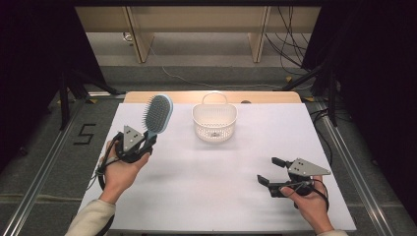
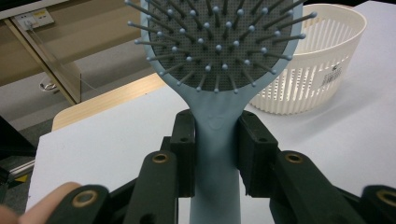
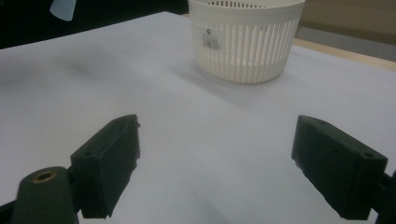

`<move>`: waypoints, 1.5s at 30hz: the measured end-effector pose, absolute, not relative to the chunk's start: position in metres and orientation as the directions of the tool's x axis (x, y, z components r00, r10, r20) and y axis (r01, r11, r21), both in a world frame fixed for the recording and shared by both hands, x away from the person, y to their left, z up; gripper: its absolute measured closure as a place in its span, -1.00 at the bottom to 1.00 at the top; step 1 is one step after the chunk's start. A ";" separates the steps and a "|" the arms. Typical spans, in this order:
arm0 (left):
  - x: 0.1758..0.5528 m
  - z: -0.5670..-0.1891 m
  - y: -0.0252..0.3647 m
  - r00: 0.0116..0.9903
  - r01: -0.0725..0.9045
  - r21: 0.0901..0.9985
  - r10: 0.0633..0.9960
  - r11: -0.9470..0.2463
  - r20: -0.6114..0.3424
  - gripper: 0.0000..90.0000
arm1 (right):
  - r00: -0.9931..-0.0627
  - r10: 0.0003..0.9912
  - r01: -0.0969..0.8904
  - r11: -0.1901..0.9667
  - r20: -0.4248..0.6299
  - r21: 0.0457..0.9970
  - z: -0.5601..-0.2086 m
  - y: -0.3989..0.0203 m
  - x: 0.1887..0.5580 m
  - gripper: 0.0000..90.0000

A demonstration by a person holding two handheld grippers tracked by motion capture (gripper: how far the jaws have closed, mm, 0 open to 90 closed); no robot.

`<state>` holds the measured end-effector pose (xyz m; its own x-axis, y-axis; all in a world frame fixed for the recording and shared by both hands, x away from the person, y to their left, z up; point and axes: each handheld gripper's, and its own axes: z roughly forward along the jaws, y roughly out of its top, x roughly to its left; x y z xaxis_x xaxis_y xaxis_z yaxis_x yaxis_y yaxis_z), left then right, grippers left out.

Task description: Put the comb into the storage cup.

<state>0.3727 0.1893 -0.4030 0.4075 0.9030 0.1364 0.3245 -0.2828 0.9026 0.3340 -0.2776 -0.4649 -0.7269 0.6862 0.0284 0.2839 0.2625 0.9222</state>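
Observation:
A light-blue hairbrush (image 1: 158, 114) with grey bristles stands lifted over the left side of the table, head up and tilted toward the back. My left gripper (image 1: 147, 141) is shut on its handle (image 2: 217, 154), both pads pressing the sides. The bristle face (image 2: 219, 44) looms just above the jaws in the left gripper view. A white slotted basket (image 1: 214, 123) with a thin handle sits at the back middle of the white table (image 1: 211, 196). My right gripper (image 1: 272, 171) rests low at the front right, jaws wide apart with nothing between them, pointing toward the basket (image 3: 245, 37).
The basket (image 2: 322, 70) lies to the right of the brush in the left gripper view. A wooden strip (image 1: 265, 97) borders the table's far edge. Dark stands and cables (image 1: 290, 54) flank the floor beyond. Bare tabletop lies between the two grippers.

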 end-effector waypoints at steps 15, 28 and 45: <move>0.376 -0.401 0.183 0.420 0.322 0.902 0.897 -0.289 0.138 0.55 | -0.726 0.687 0.286 0.259 0.032 0.922 -0.465 -0.278 0.334 -0.65; 0.378 -0.401 0.180 0.423 0.320 0.904 0.896 -0.284 0.131 0.55 | -0.727 0.686 0.286 0.259 0.032 0.923 -0.465 -0.278 0.334 -0.65; 0.380 -0.400 0.180 0.422 0.320 0.904 0.897 -0.283 0.131 0.55 | -0.727 0.686 0.286 0.259 0.032 0.923 -0.465 -0.278 0.334 -0.65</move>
